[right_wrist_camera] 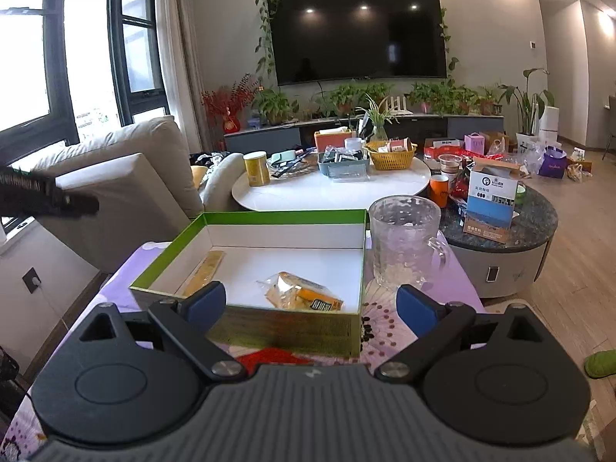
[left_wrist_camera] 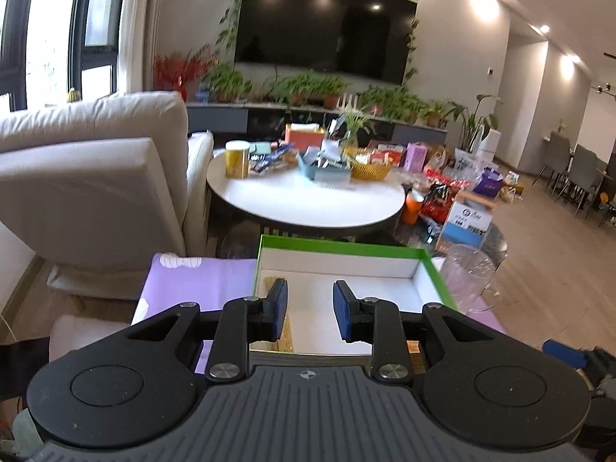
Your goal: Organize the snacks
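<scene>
While above box (right_wrist_camera: 246, 323), tongs (right_wrist_camera: 312, 306) agape

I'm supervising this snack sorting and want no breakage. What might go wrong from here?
The glass mug stands right beside the green box, on the right gripper side; a wide swing there might tip it. Both grippers are open and empty. The left gripper hangs low over the box, so it may catch the rim.

home living room: sofa (right_wrist_camera: 127, 177), television (right_wrist_camera: 360, 34)

Big wall-mounted TV (right_wrist_camera: 360, 32) at 12 o'clock, trailing vines around it, beige sofa (right_wrist_camera: 127, 177) at 9, wood floor (right_wrist_camera: 577, 269) at 3.
</scene>
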`<action>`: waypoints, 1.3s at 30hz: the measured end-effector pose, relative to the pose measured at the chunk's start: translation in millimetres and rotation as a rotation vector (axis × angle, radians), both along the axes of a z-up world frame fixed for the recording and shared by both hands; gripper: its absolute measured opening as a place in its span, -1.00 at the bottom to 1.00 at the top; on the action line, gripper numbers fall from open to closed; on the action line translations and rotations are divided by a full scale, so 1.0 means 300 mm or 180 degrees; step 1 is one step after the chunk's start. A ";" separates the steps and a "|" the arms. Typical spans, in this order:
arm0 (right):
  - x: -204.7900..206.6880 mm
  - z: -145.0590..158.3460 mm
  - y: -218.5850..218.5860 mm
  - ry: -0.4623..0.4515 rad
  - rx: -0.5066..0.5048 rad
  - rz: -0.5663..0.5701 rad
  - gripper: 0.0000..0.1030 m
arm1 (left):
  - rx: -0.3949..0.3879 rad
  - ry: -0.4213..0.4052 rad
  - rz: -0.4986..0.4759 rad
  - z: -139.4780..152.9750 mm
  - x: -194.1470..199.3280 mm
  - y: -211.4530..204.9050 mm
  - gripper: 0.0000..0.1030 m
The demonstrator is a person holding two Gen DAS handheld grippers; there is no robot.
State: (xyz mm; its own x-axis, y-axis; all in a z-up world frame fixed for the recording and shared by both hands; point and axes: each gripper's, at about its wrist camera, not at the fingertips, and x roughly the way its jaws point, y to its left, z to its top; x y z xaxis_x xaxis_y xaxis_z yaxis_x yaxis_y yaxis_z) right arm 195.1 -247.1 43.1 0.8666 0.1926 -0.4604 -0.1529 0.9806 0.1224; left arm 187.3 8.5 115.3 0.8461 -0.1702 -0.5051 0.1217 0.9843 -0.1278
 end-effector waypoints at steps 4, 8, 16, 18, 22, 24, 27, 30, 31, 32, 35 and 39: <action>-0.047 -0.006 -0.001 -0.0039 0.0000 0.0058 0.55 | 0.0015 0.0011 0.0029 0.005 -0.076 0.013 -0.52; -0.085 -0.018 -0.006 -0.0033 0.0015 0.0115 0.55 | 0.0007 0.0116 0.0095 -0.033 -0.142 0.048 -0.52; -0.161 -0.054 -0.005 0.0000 0.0016 0.0196 0.55 | -0.0058 0.0578 0.0135 -0.204 -0.264 0.123 -0.52; -0.185 -0.064 -0.003 0.0010 0.0013 0.0206 0.55 | -0.0046 0.0673 0.0116 -0.245 -0.299 0.127 -0.52; -0.229 -0.088 0.003 0.0050 0.0005 0.0233 0.55 | -0.0056 0.0856 -0.0037 -0.318 -0.367 0.113 -0.52; -0.246 -0.099 0.007 0.0072 -0.0015 0.0237 0.55 | -0.0021 0.0890 -0.0196 -0.344 -0.413 0.086 -0.52; -0.281 -0.118 0.009 0.0103 -0.0028 0.0253 0.55 | 0.0073 0.0873 -0.0341 -0.365 -0.440 0.059 -0.52; -0.303 -0.132 0.015 0.0128 -0.0056 0.0278 0.55 | 0.0134 0.0833 -0.0366 -0.381 -0.437 0.055 -0.52; -0.316 -0.137 0.019 0.0130 -0.0069 0.0292 0.55 | 0.0161 0.0850 -0.0390 -0.389 -0.433 0.053 -0.52; -0.321 -0.140 0.020 0.0132 -0.0084 0.0307 0.55 | 0.0197 0.0886 -0.0410 -0.398 -0.428 0.051 -0.52; -0.337 -0.148 0.028 0.0134 -0.0134 0.0345 0.55 | 0.0326 0.0977 -0.0446 -0.427 -0.431 0.044 -0.52; -0.336 -0.168 0.032 0.0173 -0.0149 0.0345 0.55 | 0.0517 0.1009 -0.0508 -0.460 -0.441 0.035 -0.52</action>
